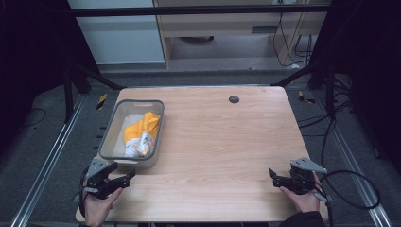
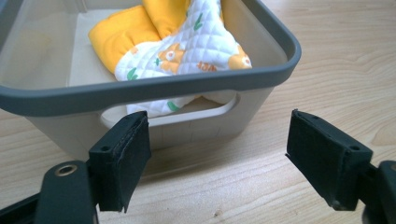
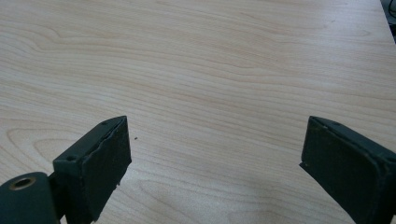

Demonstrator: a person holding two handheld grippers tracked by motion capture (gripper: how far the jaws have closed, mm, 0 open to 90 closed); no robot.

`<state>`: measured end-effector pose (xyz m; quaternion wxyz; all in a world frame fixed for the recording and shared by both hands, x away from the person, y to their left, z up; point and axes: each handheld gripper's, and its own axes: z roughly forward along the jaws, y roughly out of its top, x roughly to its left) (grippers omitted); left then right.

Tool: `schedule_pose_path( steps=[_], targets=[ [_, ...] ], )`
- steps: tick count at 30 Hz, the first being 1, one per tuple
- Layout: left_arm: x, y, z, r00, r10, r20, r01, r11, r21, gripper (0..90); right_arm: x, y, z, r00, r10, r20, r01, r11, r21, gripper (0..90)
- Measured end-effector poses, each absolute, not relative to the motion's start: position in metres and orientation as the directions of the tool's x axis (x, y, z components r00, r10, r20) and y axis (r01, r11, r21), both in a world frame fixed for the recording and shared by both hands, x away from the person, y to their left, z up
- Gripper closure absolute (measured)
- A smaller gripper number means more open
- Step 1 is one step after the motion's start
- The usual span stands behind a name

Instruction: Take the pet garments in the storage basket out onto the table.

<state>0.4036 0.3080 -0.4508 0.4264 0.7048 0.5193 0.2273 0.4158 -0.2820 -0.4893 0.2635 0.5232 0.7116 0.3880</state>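
The quilted cloth (image 1: 141, 135) lies bunched inside the grey bin (image 1: 109, 131) at the left side of the desk (image 1: 222, 142), and your left gripper (image 1: 124, 180) sits just off the bin's near end, so that hand is clearly the nearer one. From its jaws the cloth lies ahead and higher: in the left gripper view the bin (image 2: 275, 70) wall with its handle slot stands straight in front, and the cloth (image 2: 182, 46), yellow on one face and white with small prints on the other, rests beyond and above the rim. Its long axis runs roughly along the bin's length, away from you, with the white quilted end toward your jaws.

Your left jaws stand wide apart and hold nothing, low over the desk and pointed at the bin wall rather than into it. To reach the cloth you would likely have to lift over the rim and tip down.

Your right gripper (image 1: 273, 176) rests at the near right edge, well apart from the bin, jaws also wide and empty, aimed across bare desk (image 3: 210, 70) toward the left.
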Motion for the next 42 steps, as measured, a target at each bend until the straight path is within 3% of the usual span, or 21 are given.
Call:
schedule_pose_path(
  steps=[25, 42],
  targets=[
    [0.417, 0.307, -0.41, 0.383, 0.917, -0.11, 0.491, -0.102, 0.865, 21.4, 0.416, -0.273, -0.487, -0.335, 0.942, -0.006, 0.525, 0.192, 0.83, 8.6],
    [0.448, 0.297, -0.391, 0.411, 0.906, -0.102, 0.492, -0.126, 0.861, 22.4, 0.417, -0.273, -0.487, -0.322, 0.947, -0.012, 0.537, 0.193, 0.821, 9.0]
  ],
)
